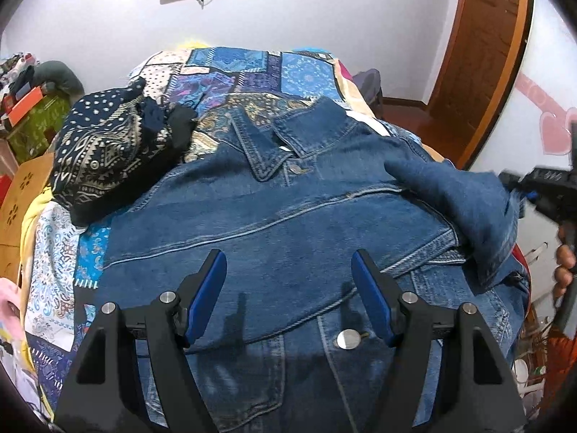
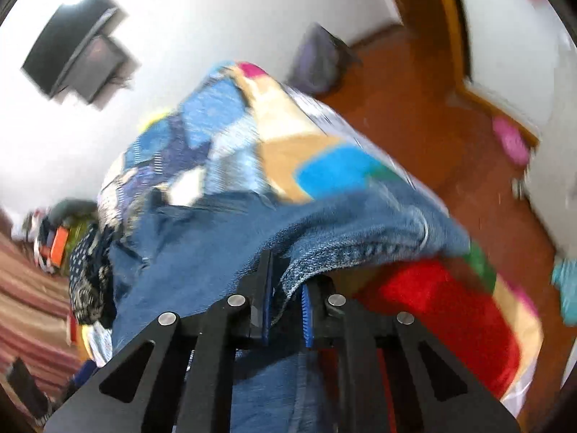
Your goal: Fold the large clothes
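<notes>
**Denim jacket on the bed, one sleeve pinched**

Denim jacket (image 1: 288,216) spread front-up across a bed under a patchwork quilt (image 1: 252,72), collar toward the far wall, hem cut off by the bottom edge of the left wrist view. Left gripper (image 1: 288,270) poised above the jacket's chest, blue-padded fingers (image 1: 209,288) spread wide, nothing between them; contact with the cloth not discernible. Right sleeve (image 1: 461,209) lifted and folded inward over the jacket, blurred at its cuff. Right gripper (image 1: 523,187) only partly in frame at that view's right edge, smeared by motion, with part of a hand (image 1: 564,263) behind it. In the right wrist view, right gripper (image 2: 285,288) with fingers pressed together on a fold of denim sleeve edge (image 2: 324,252); whole picture blurred, quilt patches and floor reduced to streaks. Dark patterned garment (image 1: 115,151) bundled on the quilt just beside the jacket's left shoulder, its shape hard to read. Dark screen on the wall cropped by the top edge.
</notes>
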`<state>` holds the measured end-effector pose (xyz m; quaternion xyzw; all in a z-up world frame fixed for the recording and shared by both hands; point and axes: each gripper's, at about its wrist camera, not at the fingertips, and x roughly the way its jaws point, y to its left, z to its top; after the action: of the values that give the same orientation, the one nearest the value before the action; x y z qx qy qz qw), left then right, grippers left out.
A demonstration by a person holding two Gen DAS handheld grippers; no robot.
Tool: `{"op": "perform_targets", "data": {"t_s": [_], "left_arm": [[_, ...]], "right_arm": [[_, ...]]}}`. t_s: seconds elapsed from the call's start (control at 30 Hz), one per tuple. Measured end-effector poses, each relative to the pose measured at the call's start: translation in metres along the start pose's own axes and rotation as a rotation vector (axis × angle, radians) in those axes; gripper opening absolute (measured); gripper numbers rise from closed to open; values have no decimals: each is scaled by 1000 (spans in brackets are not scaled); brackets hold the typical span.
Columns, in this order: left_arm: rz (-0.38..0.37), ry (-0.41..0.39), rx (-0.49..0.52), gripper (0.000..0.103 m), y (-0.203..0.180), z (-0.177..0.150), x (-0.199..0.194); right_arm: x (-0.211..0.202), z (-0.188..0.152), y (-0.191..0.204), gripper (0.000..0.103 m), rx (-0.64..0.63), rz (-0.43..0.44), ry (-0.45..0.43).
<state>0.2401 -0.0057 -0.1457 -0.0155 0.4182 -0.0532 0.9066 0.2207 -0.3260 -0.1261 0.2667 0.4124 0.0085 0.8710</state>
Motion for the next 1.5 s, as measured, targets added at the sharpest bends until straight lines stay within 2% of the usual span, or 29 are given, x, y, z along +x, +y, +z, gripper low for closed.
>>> {"op": "perform_targets", "data": {"t_s": [0.2, 0.37, 0.53, 0.67, 0.8, 0.93, 1.07, 1.2, 1.3, 1.37, 1.43, 1.47, 1.5], "left_arm": [[15, -46, -54, 71, 25, 2, -18], [29, -87, -126, 71, 58, -4, -41], [77, -93, -167, 71, 91, -18, -58], [122, -87, -207, 71, 118, -37, -71], [160, -56, -260, 71, 141, -58, -77], [179, -19, -295, 71, 156, -75, -77], [167, -3, -309, 71, 157, -78, -74], [99, 19, -335, 71, 152, -81, -66], [55, 48, -355, 71, 147, -82, -59], [-9, 65, -385, 71, 144, -84, -53], [-71, 83, -416, 71, 140, -84, -47], [-98, 95, -434, 71, 139, -84, -43], [-111, 104, -446, 71, 138, -84, -40]], "right_arm": [[-39, 11, 75, 10, -212, 62, -109], [-49, 0, 149, 9, -383, 185, -118], [-29, -46, 216, 9, -580, 254, -56], [14, -99, 249, 9, -692, 293, 115], [64, -148, 257, 9, -740, 275, 317], [89, -175, 254, 13, -767, 270, 451], [91, -182, 251, 13, -805, 246, 511], [83, -173, 241, 20, -792, 254, 560], [69, -164, 232, 21, -771, 268, 545], [58, -155, 228, 21, -780, 247, 488], [46, -145, 220, 23, -801, 197, 384], [39, -140, 215, 30, -809, 167, 335], [31, -133, 208, 41, -817, 128, 273]]}}
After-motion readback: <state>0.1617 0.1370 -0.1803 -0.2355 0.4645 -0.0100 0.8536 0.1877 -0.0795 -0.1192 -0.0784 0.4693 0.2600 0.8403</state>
